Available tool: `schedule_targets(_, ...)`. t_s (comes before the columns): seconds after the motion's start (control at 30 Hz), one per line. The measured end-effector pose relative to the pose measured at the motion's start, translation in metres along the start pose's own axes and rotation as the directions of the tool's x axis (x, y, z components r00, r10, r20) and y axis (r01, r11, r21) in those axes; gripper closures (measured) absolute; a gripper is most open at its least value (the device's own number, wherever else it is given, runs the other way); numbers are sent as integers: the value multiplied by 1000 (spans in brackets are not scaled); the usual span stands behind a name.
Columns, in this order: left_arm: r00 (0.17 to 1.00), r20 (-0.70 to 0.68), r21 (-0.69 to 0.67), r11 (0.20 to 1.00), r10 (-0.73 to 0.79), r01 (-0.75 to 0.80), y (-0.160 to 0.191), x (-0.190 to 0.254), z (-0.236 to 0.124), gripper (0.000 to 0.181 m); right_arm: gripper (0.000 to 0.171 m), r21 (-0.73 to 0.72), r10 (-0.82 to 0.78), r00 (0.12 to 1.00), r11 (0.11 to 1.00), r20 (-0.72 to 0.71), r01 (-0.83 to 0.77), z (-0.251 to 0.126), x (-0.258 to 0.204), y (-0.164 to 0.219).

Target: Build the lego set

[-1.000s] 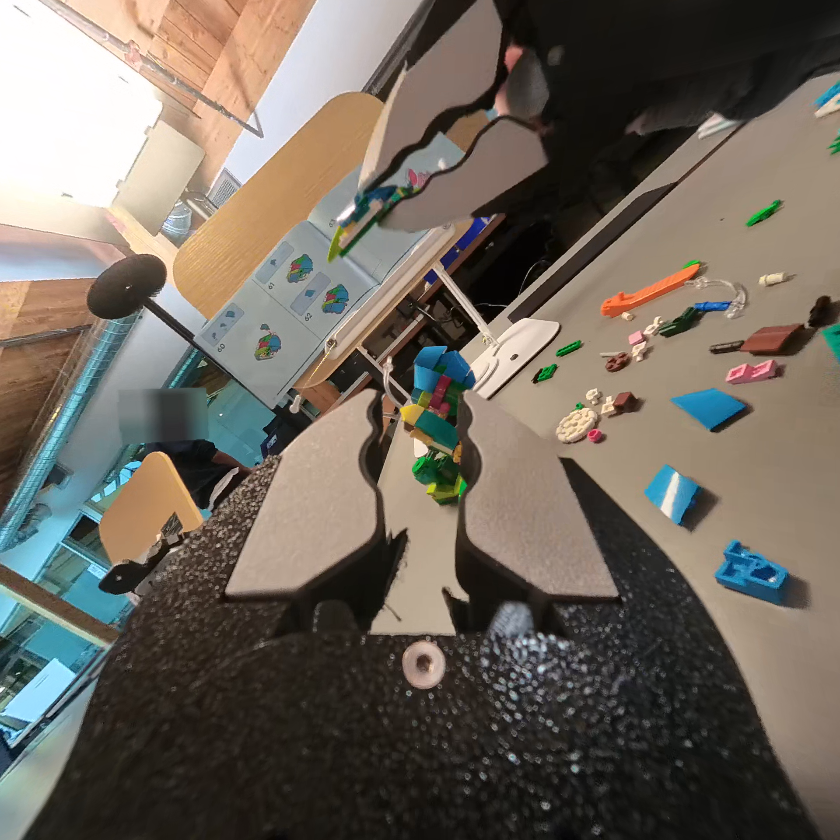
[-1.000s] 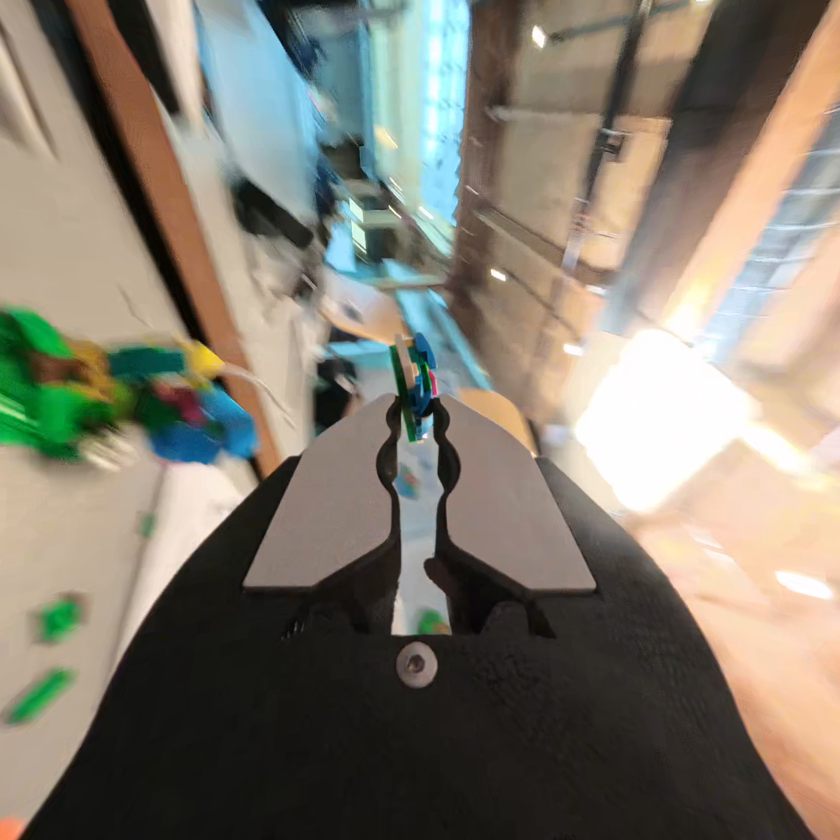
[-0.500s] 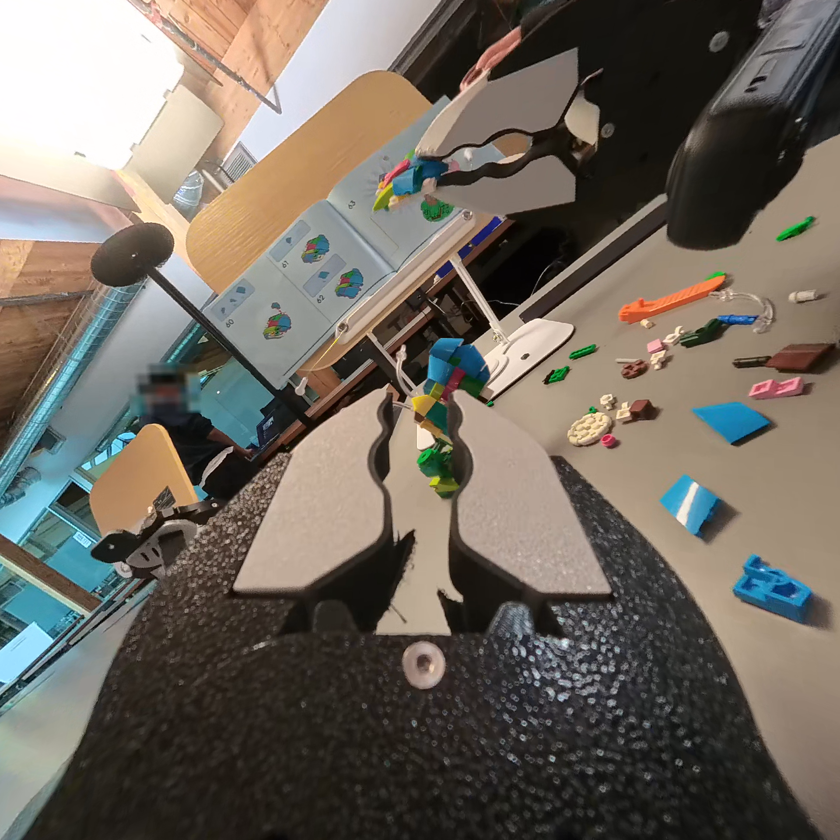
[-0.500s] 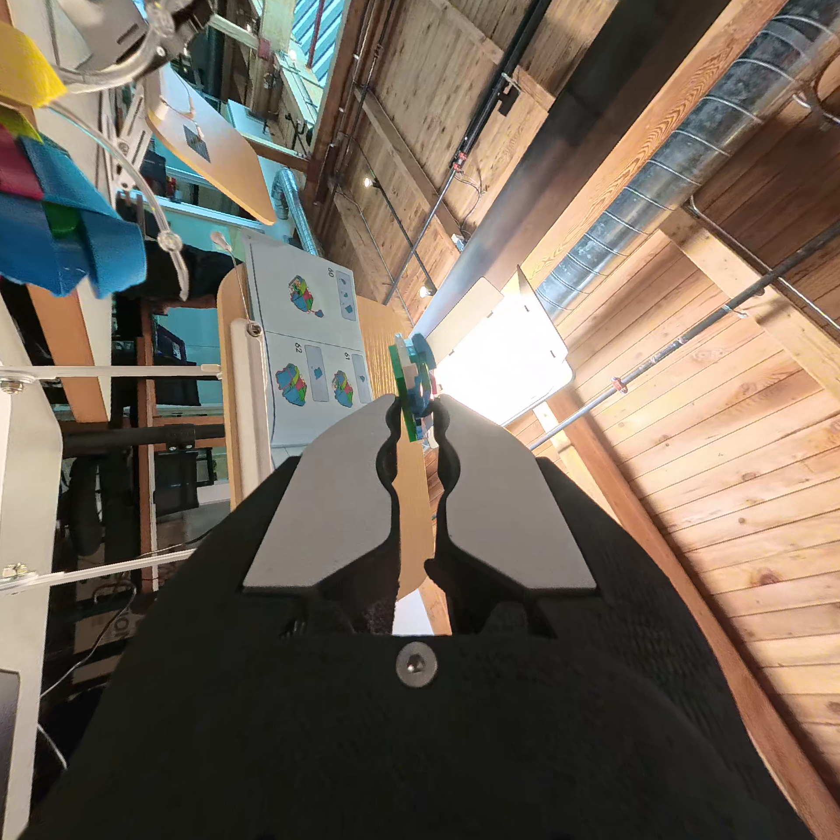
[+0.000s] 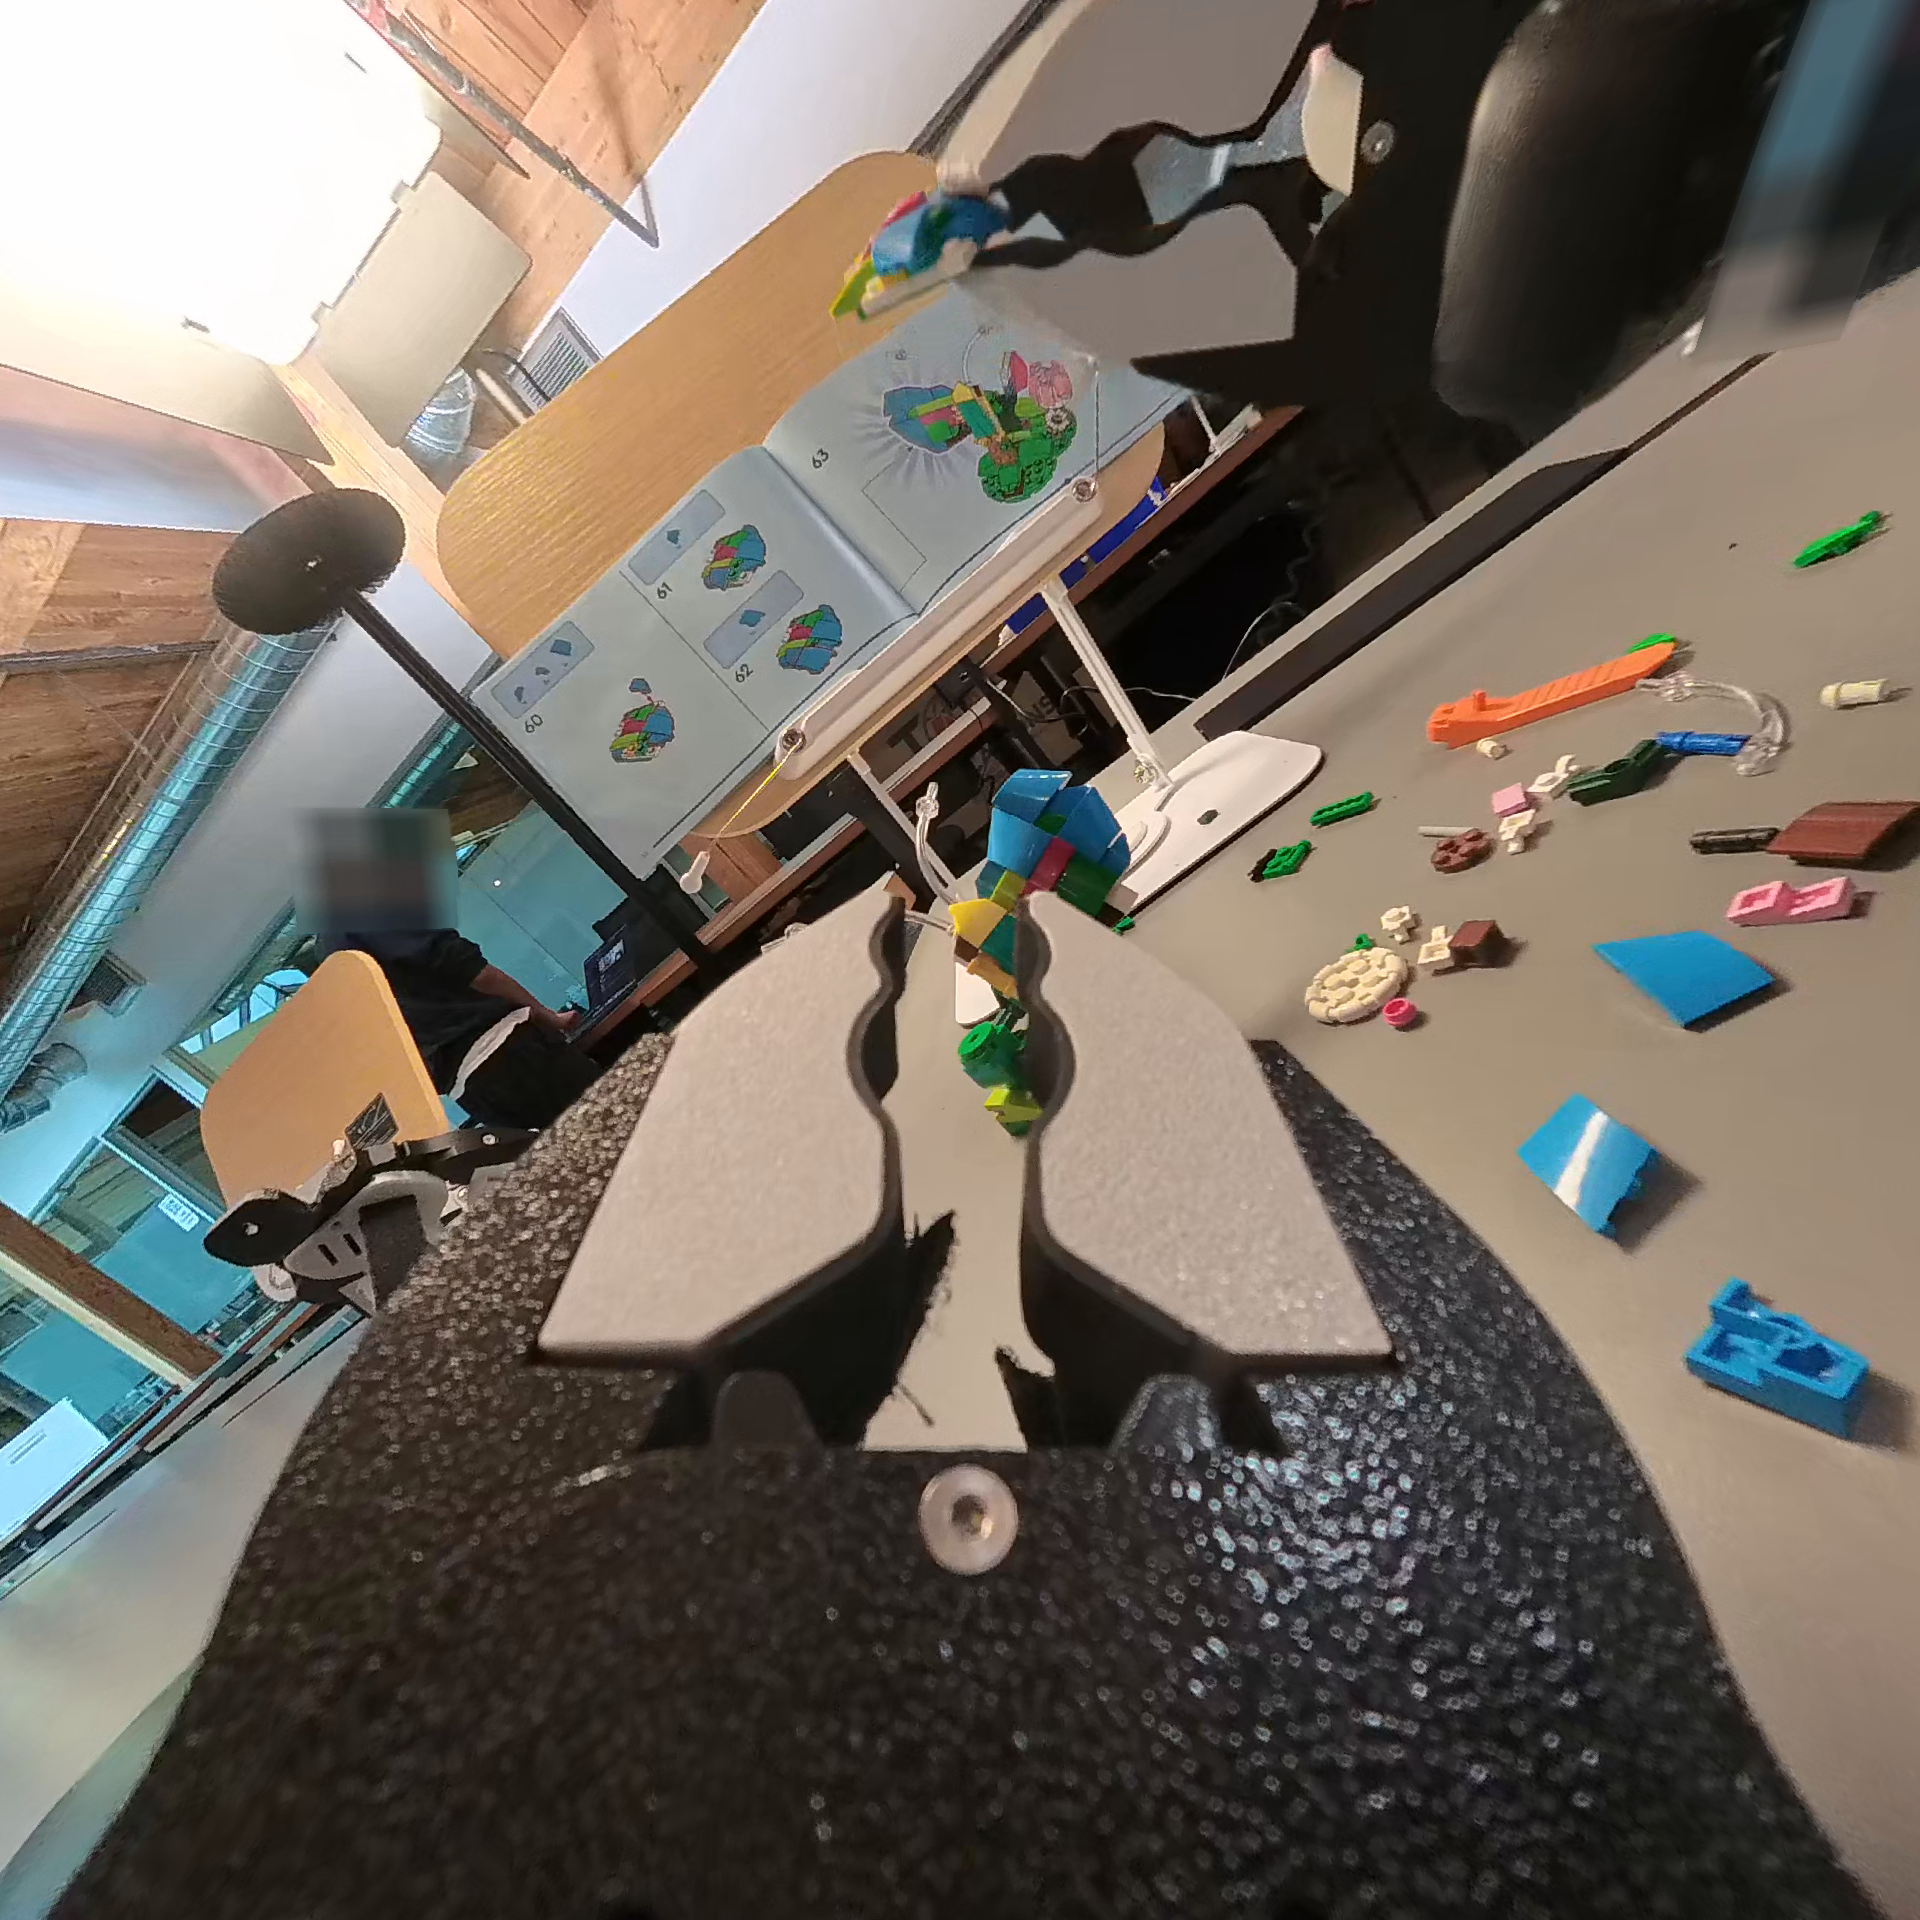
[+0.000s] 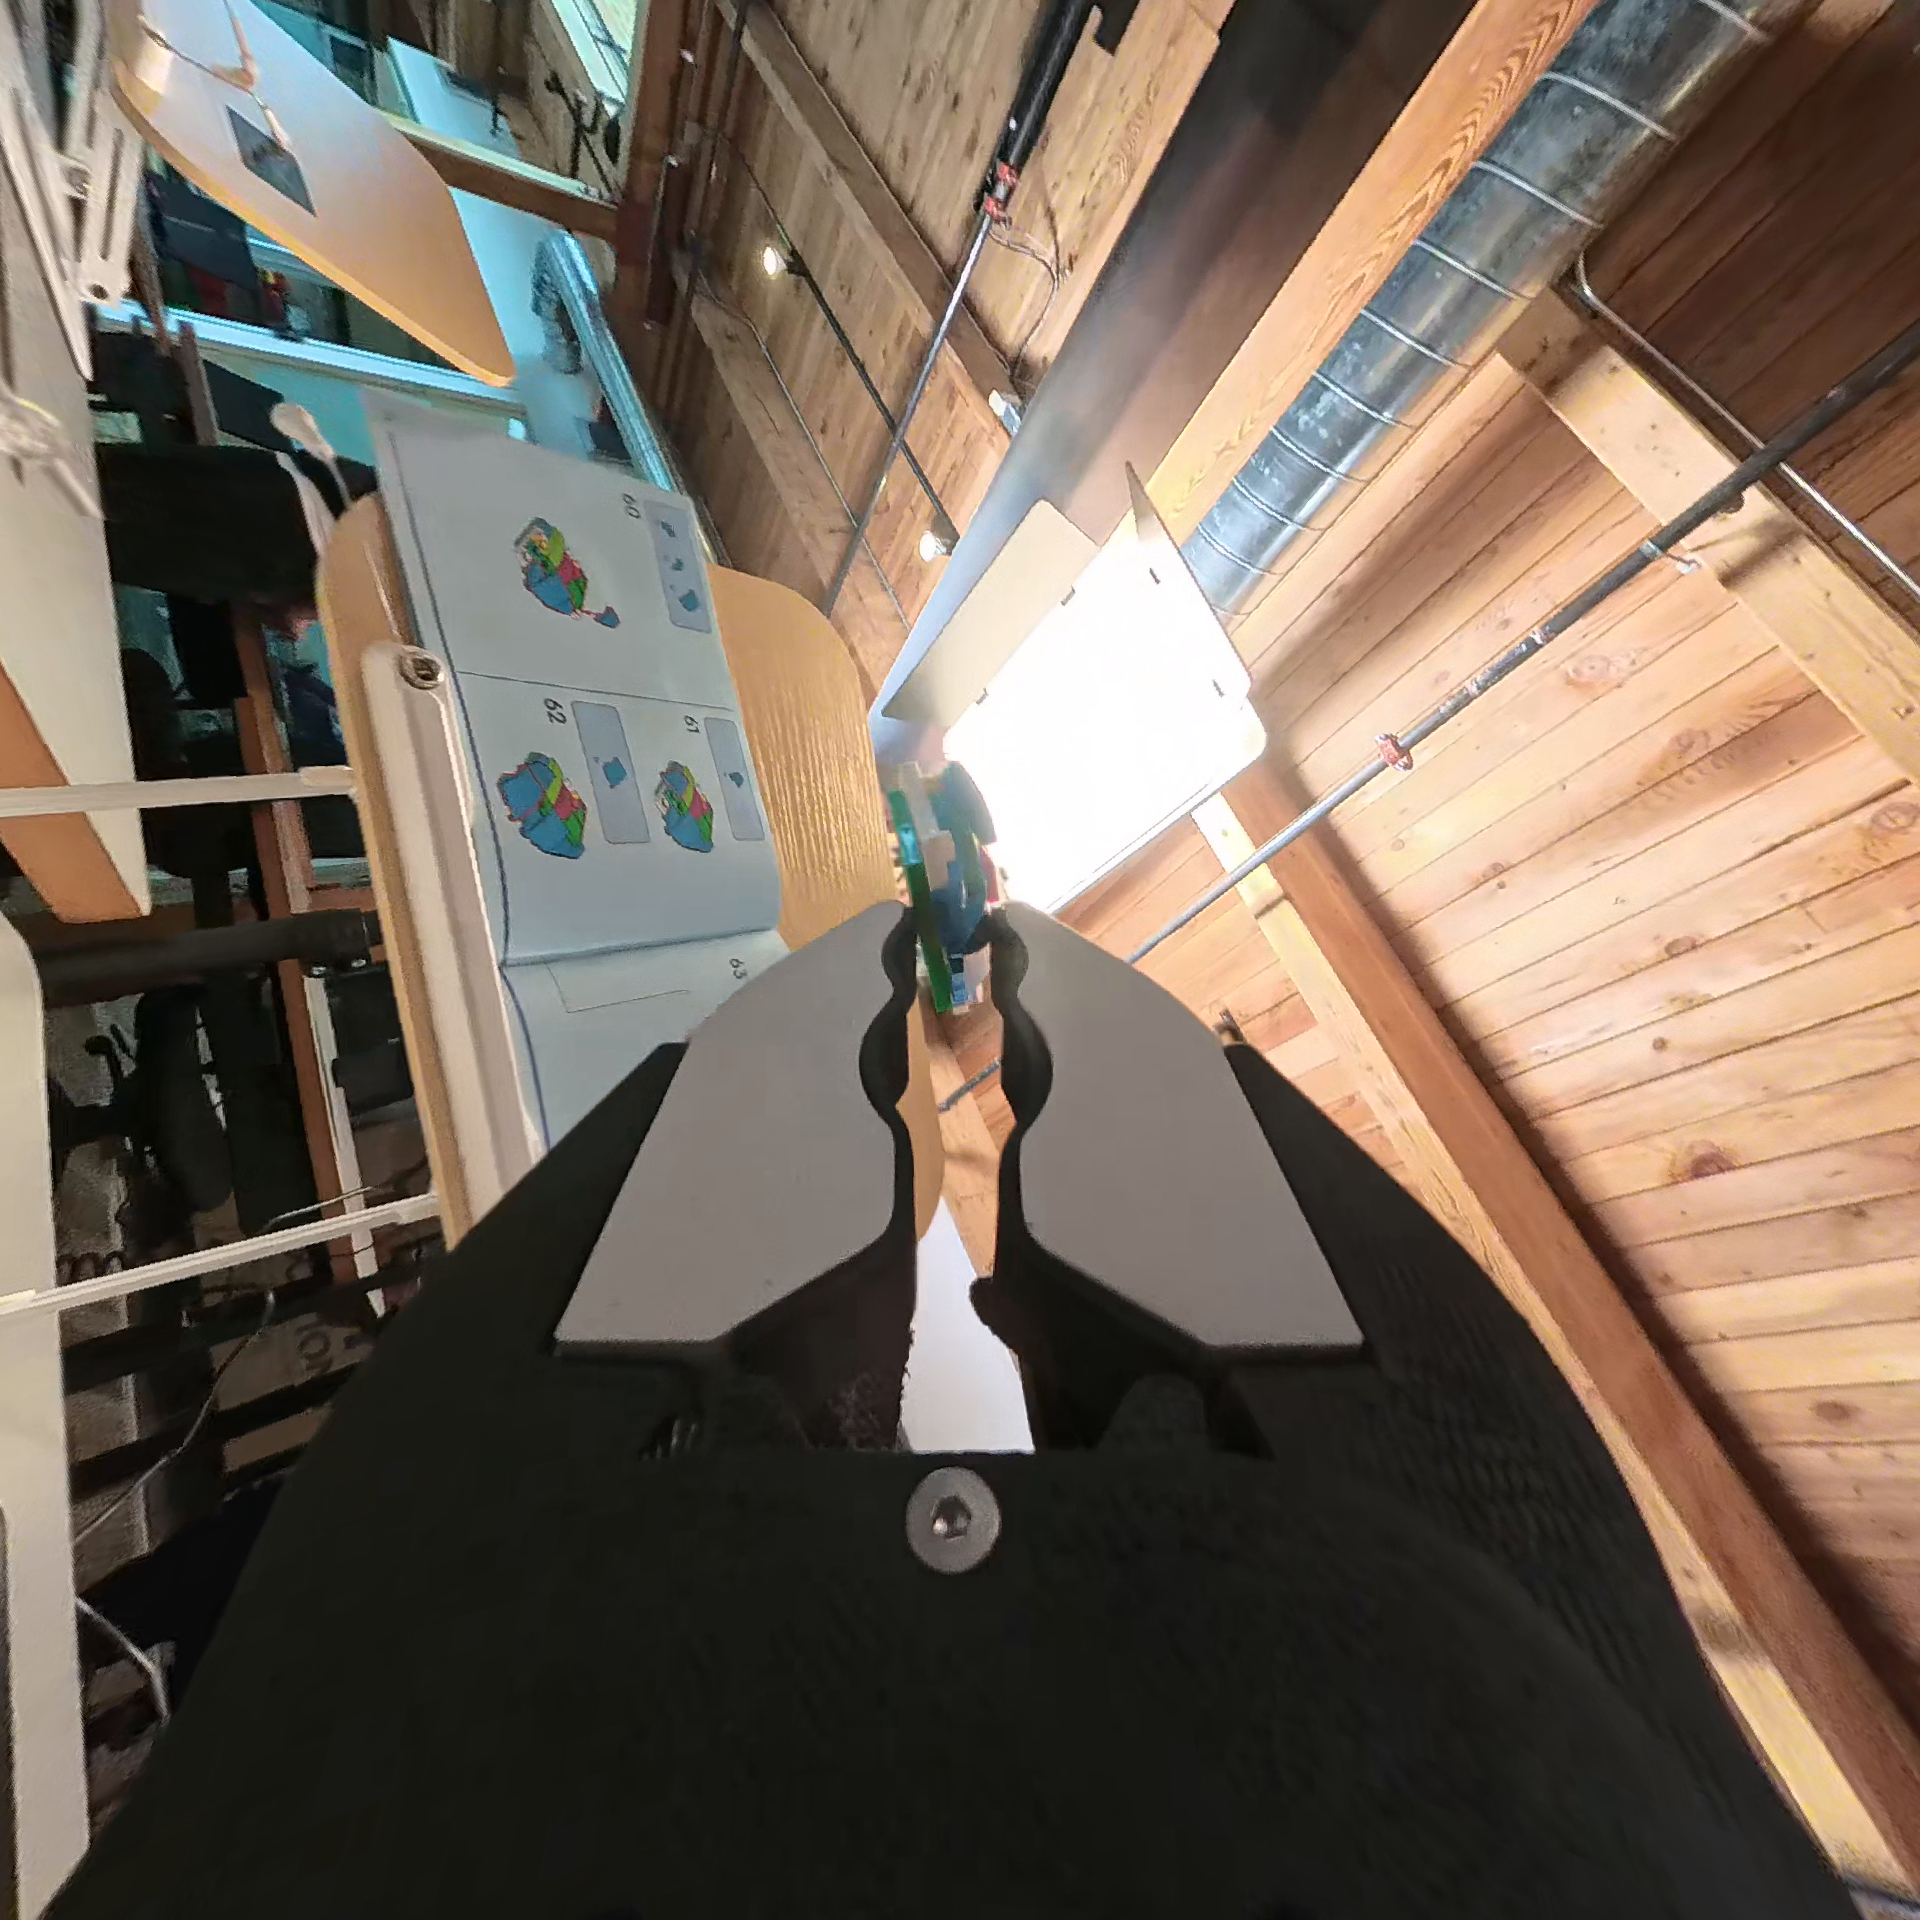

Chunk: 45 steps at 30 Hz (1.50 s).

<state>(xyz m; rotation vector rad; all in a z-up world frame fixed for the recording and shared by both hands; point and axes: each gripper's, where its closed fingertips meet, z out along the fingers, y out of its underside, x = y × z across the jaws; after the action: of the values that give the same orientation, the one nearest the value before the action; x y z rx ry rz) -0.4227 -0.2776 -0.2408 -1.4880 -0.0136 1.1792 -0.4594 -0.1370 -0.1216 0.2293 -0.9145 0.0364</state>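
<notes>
A part-built lego model of blue, yellow and green bricks stands on the grey table. My left gripper is narrowly open around its lower part. The model lies against the right finger, with a gap to the left finger. My right gripper is shut on a small sub-assembly with a green plate and blue and white bricks, held up in the air. In the left wrist view the right gripper holds that sub-assembly high above the model.
An open instruction booklet rests on a white stand behind the model. Loose pieces lie to the right: an orange separator, blue slopes, a blue brick, a pink piece. A person sits far back left. Tip to tip, the grippers are about 20 cm apart. About 15 cm separates my left fingertips from the pink piece.
My left gripper's fingers have drawn closer together around the model. My right gripper has swung upward with the sub-assembly, away from the model and table.
</notes>
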Motion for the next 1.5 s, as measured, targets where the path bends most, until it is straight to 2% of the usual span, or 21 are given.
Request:
schedule_targets(0.47, 1000, -3, -1, 1000, 4, -4, 0, 1, 0, 164, 160, -55, -25, 990, 998, -140, 18, 0, 34, 6)
schedule_targets(1.5, 1000, -10, -4, 1000, 12, -12, 1, 2, 1, 165, 160, -29, -34, 985, 999, -168, 29, -2, 47, -1)
